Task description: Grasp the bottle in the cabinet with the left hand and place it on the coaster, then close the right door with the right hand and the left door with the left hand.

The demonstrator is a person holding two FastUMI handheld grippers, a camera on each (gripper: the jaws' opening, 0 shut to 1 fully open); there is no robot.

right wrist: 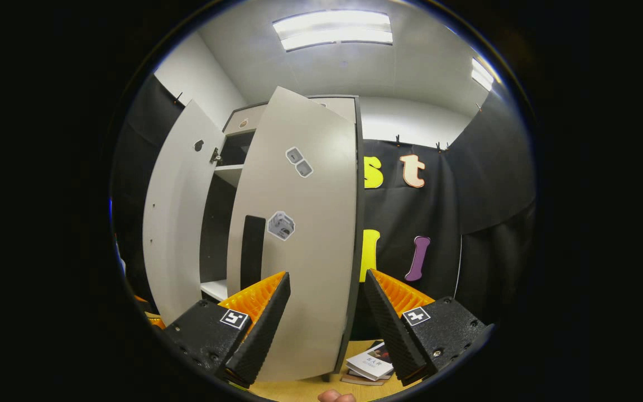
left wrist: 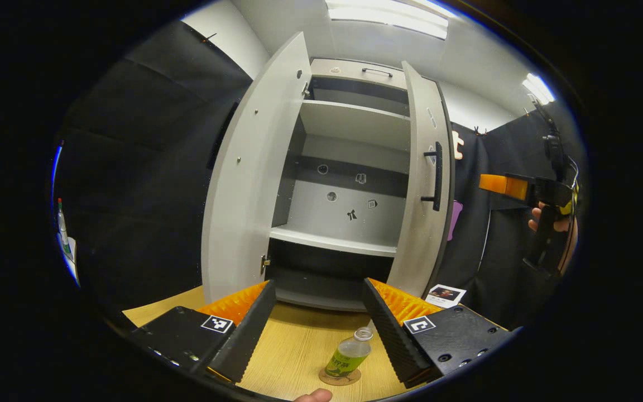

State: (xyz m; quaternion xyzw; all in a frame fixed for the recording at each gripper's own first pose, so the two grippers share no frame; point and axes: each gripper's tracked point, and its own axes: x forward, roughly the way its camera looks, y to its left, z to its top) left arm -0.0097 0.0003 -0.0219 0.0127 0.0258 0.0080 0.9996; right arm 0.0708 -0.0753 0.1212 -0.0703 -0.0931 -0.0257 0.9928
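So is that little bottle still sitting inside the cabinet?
No. In the left gripper view the bottle stands on the coaster on the wooden table, in front of the open cabinet.

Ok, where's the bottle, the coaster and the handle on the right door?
bottle (left wrist: 348, 355): left gripper view, on its label, mid-body.
coaster (left wrist: 334, 381): left gripper view, on its front rim, under the bottle.
handle (left wrist: 437, 175): left gripper view, on the middle of the dark bar on the right door.
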